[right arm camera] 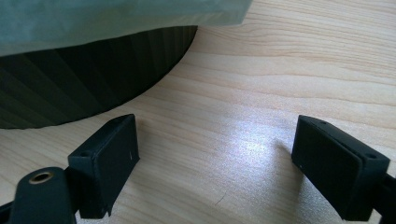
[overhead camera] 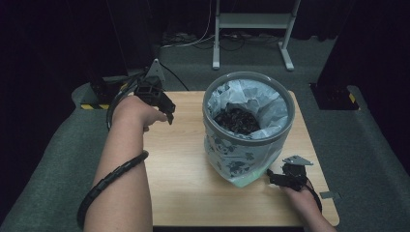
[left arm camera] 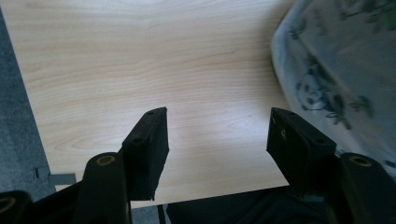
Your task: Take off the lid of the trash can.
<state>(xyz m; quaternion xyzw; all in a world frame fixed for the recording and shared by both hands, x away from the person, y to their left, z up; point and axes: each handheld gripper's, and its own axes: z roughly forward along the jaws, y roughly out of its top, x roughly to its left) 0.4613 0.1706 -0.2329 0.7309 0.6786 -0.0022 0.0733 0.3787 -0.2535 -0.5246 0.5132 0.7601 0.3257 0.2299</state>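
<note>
Flanking the lined bin (overhead camera: 249,126) on the bench (overhead camera: 183,188), left tool (overhead camera: 168,115) and right tool (overhead camera: 269,175) both gape, holding nothing.

The worktop (overhead camera: 193,193) is pale wood-grain laminate, smooth with a soft sheen. The bin (overhead camera: 249,82) looks like grey plastic, lined with a thin, crinkled, printed plastic bag (overhead camera: 227,159). Both tools' jaws are matt black.

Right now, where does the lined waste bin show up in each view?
High view: the waste bin stands right of centre on the table.
Left gripper view: its printed liner fills the right edge.
Right gripper view: its dark ribbed base sits top left, under the liner.
Shared landmark: the wooden table.
</note>
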